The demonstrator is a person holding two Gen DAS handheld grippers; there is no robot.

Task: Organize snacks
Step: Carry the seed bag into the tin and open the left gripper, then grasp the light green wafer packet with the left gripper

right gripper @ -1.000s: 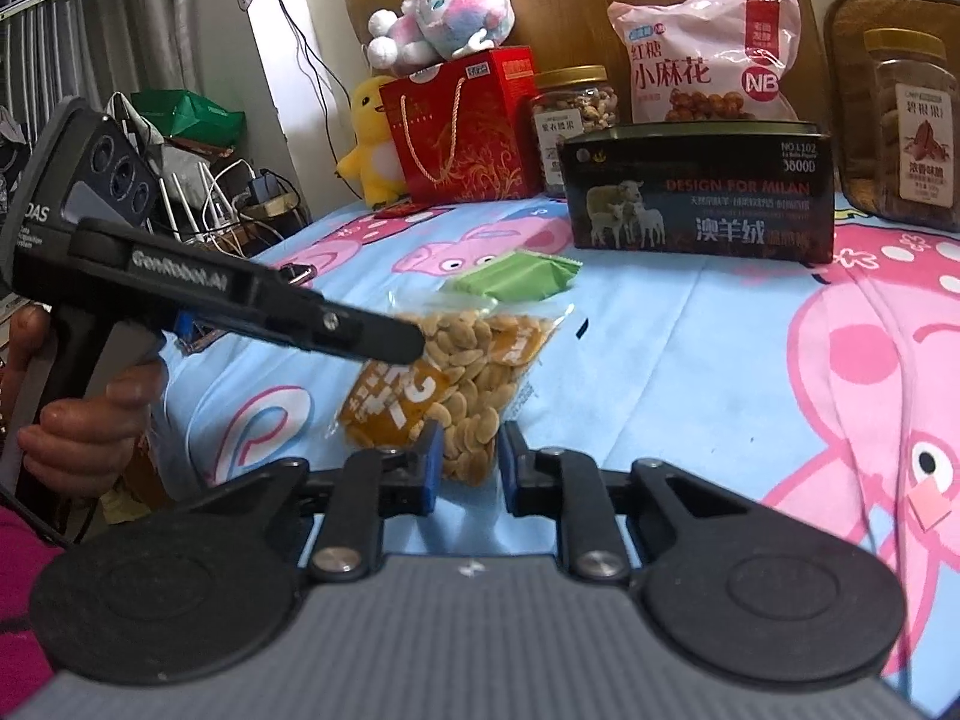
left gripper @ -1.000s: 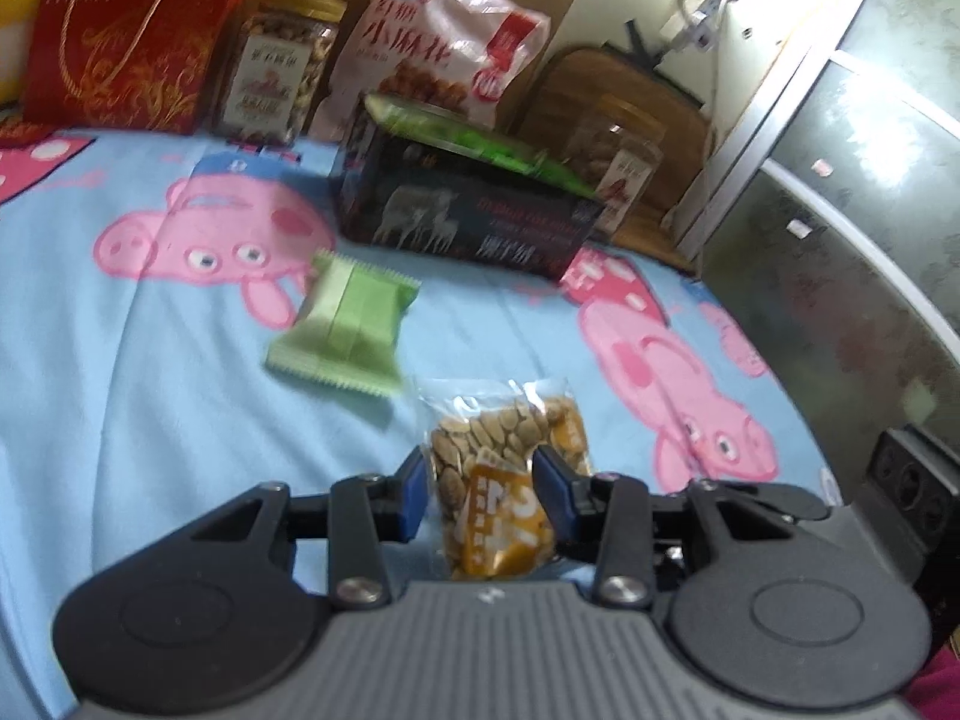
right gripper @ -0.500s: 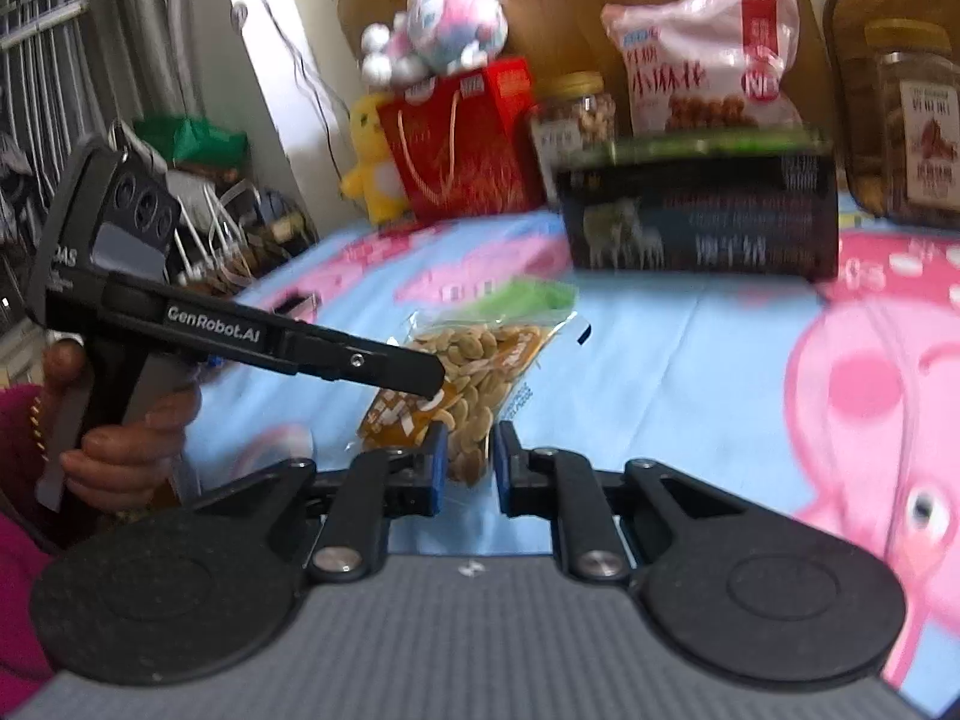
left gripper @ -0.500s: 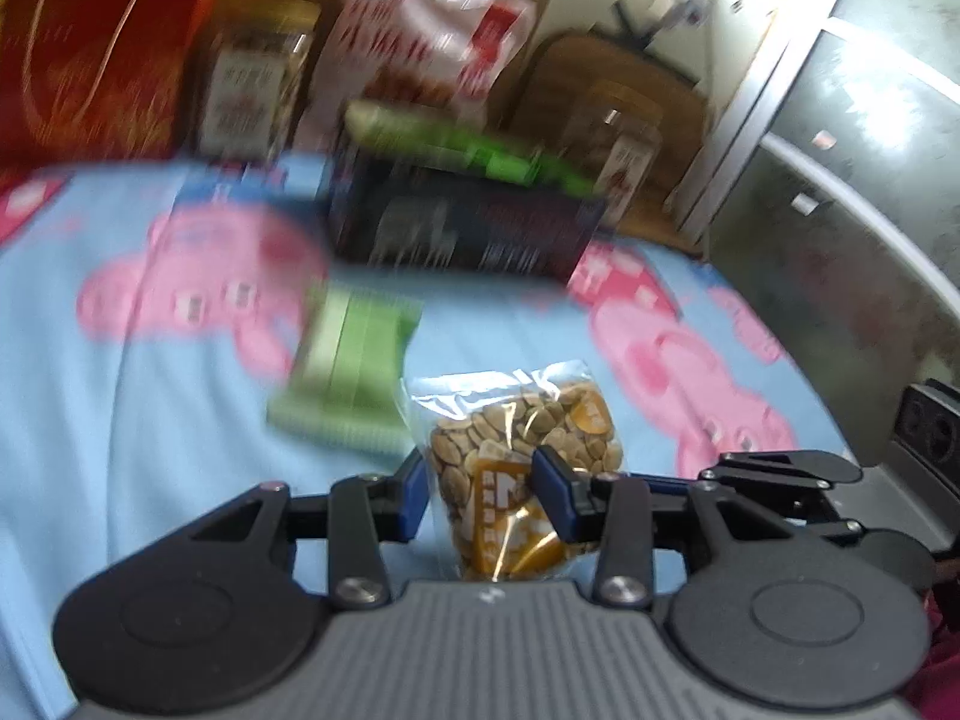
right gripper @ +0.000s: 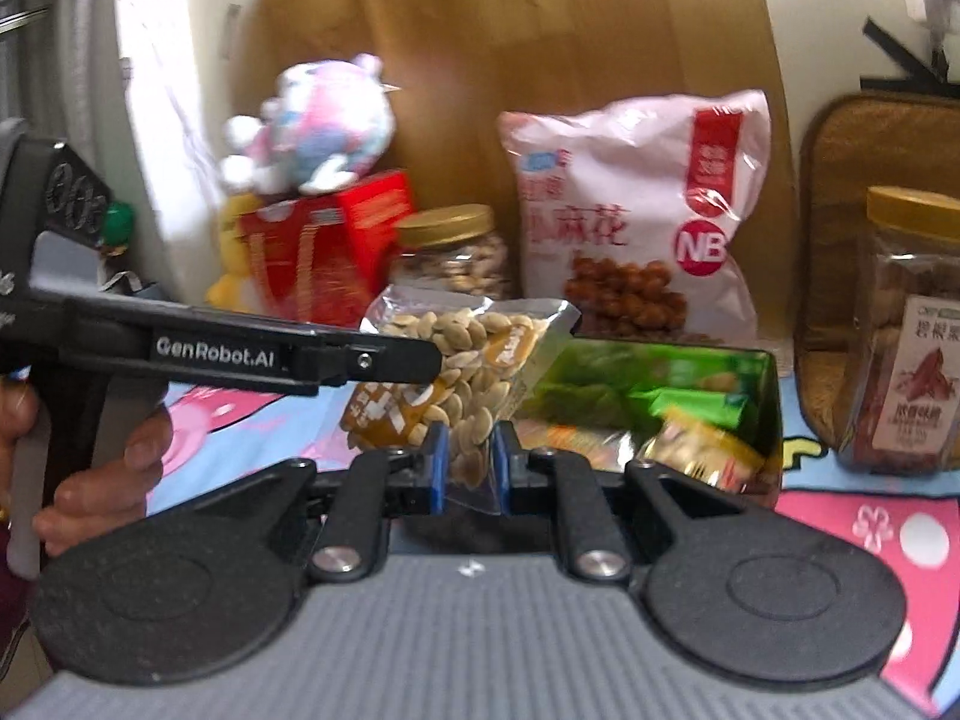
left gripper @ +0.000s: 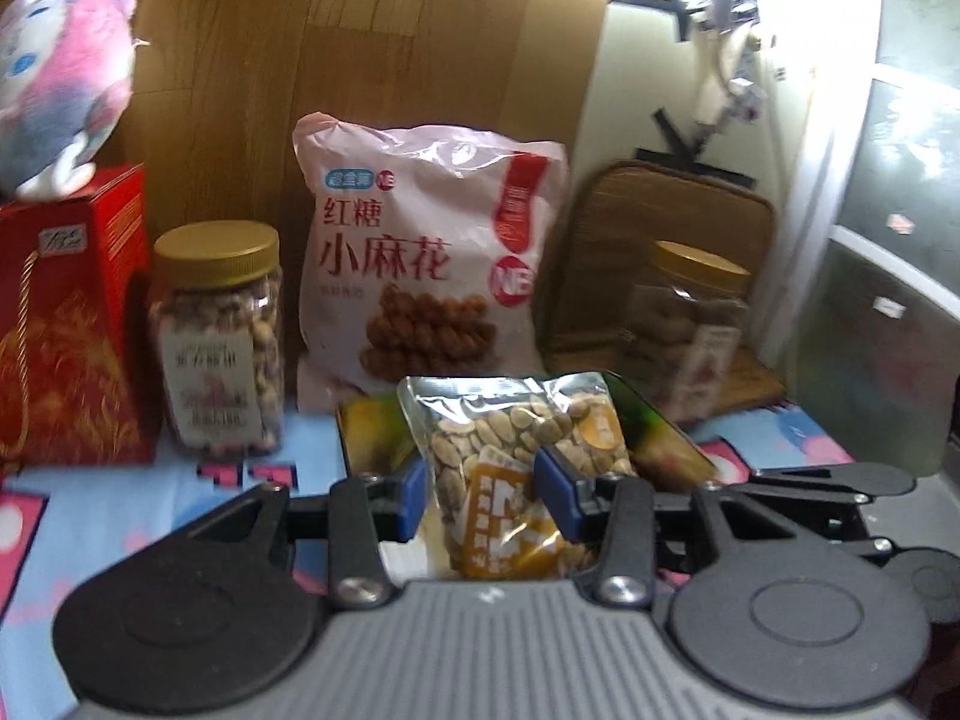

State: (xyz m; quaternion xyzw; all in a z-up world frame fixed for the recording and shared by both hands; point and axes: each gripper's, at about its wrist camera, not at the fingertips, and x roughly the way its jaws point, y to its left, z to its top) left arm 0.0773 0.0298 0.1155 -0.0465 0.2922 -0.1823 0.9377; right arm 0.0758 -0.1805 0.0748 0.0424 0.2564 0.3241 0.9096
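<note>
1 seed packet (left gripper: pixel 516 468) gripped by 2 grippers, left (left gripper: pixel 483 495) and right (right gripper: pixel 471 468), jaws clamped.

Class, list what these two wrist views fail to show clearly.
- Open box floor: both views, hidden by seed packet and wrappers.
- Left jar label: left view, blurred.
- Right jar: right view, cut by edge.
- Packet bottom: left view, behind gripper body.

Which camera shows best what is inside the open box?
The right wrist view: it looks into the open box, showing green and yellow packets. In the left wrist view the seed packet hides most of it; only its edges appear.
</note>
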